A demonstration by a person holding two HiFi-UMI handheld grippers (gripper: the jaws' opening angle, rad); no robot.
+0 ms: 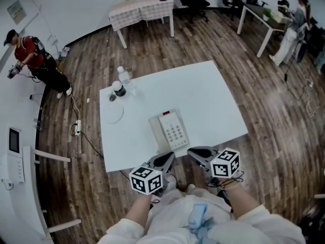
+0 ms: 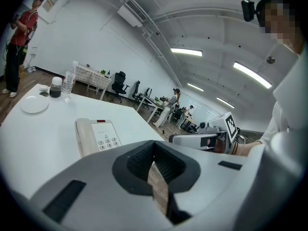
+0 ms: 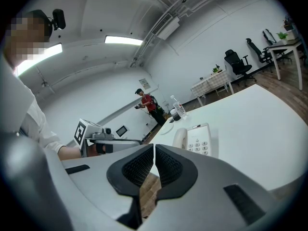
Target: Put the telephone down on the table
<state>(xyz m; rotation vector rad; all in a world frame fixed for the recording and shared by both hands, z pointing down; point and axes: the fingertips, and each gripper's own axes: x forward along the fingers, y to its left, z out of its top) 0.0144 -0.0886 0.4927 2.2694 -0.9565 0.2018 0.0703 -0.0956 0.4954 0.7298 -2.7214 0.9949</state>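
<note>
- The telephone (image 1: 171,130) lies flat on the white desk (image 1: 203,98), keypad up. It sits near the front edge, just ahead of the person, with its handset (image 1: 157,131) seated along its left side in the head view.
- The left tongs (image 2: 154,154) are pressed together with nothing between the pads; only floor shows through the slit below them.
- The right tongs (image 3: 153,159) are likewise pressed together and empty.
- Both pairs hang off the desk's near edge, close to the person's body, pointing slightly down toward the phone. Neither touches it.
- Judged against the task, the placing step looks finished: the phone rests on the desk under its own weight and no tongs bear on it.
- If this is the end, the next move calls for little more than keeping both tongs clear of the phone.
- If the phone is to be handled again, the tongs would first need to spread wide enough for its body or the handset. They would then come in low from the front edge.
- A water bottle (image 1: 123,76), a dark lidded jar (image 1: 119,89) and a white plate (image 1: 114,114) stand at the far left of the desk, well apart from the phone and out of the way.
</note>
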